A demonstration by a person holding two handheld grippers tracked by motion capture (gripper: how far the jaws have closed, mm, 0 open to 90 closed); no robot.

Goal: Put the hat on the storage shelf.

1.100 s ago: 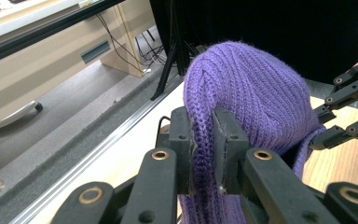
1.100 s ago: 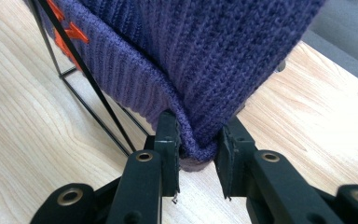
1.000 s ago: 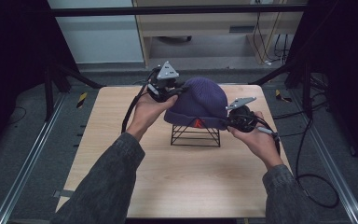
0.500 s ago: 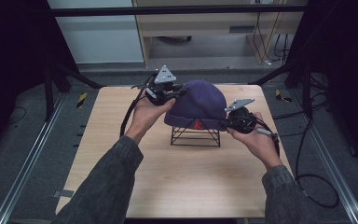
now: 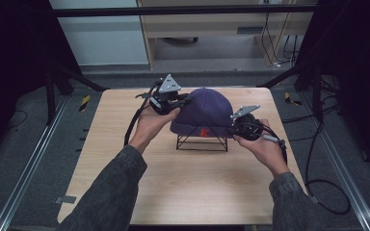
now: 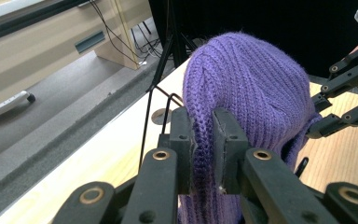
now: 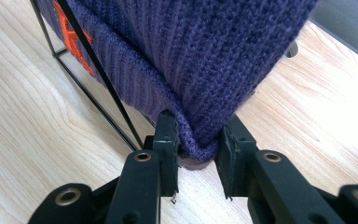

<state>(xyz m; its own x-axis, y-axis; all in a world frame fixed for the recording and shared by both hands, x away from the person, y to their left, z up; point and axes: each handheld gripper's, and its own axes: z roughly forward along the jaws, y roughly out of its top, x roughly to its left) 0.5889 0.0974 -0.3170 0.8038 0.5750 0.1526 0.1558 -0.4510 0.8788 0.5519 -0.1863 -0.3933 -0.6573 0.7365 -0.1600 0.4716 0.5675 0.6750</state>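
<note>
Between the 2 grippers, the beanie sits over a wire stand on the table. The left gripper pinches its knit side; the right gripper pinches its folded brim.

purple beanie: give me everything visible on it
The beanie is a purple rib-knit hat with a folded cuff carrying an orange mark at the front. It sits crown-up, draped over a black wire stand near the middle of the wooden table. The left gripper pinches a fold of knit on one side; the right gripper clamps the cuff edge on the other.
</note>
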